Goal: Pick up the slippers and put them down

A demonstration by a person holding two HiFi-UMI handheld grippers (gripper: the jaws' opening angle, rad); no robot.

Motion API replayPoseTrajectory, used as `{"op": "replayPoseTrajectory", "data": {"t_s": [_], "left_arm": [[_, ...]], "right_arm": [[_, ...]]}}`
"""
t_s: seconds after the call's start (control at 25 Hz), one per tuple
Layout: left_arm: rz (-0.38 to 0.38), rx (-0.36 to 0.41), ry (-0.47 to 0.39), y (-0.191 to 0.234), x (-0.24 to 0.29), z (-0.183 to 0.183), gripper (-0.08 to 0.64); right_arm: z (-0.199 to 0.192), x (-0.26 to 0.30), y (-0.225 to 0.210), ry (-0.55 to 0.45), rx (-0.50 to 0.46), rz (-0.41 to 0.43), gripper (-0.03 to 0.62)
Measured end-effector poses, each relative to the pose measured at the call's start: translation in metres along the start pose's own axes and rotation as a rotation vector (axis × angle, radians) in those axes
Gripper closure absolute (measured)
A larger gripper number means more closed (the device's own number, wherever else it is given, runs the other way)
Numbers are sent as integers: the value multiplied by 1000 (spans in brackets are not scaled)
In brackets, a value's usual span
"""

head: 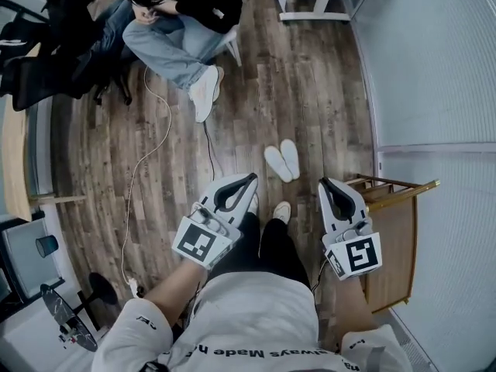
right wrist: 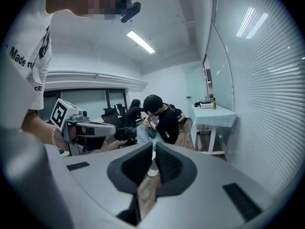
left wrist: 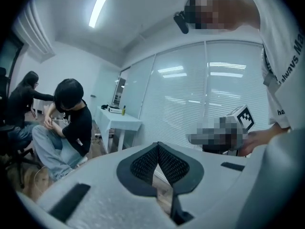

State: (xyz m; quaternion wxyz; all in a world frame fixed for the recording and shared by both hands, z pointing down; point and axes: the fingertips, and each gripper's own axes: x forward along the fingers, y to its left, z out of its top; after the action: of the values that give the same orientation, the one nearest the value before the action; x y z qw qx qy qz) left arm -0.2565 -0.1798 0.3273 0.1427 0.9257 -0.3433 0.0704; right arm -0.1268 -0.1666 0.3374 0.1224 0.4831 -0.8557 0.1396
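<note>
Well, both tools hang up in front of the standing person's body, and neither carries anything. The left gripper [head: 249, 178] has its dark pads pinched together at the tips, with only floor showing behind them in its own view [left wrist: 157, 144]. The right gripper [head: 325, 183] is closed down too, its two pads side by side with a sliver of gap and nothing in it [right wrist: 154, 144].

The slippers [head: 281, 161], a white pair, lie on the wooden floor [head: 310, 91], touching each other and angled slightly. They sit just ahead of the person's own shoes [head: 280, 211], between the two grippers as the head view frames it, and well below them.

To the right stands a wooden rack [head: 395, 231] against the blinds. Across the room, a seated person [head: 178, 29] in jeans leans forward, and a white cable [head: 147, 161] trails over the boards.
</note>
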Motion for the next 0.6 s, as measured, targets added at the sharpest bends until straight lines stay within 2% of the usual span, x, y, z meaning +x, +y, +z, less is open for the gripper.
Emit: {"op": "replayPoseTrajectory", "data": {"t_s": [0.32,0.6], "left_arm": [[13,21,-74,-18,-40,96,549],[3,43,-127,-32,-52,151,549]], "right_arm": [[108,-37,26,-73,-20,-5,566],[167,-57,43,-131,-38,21,566]]}}
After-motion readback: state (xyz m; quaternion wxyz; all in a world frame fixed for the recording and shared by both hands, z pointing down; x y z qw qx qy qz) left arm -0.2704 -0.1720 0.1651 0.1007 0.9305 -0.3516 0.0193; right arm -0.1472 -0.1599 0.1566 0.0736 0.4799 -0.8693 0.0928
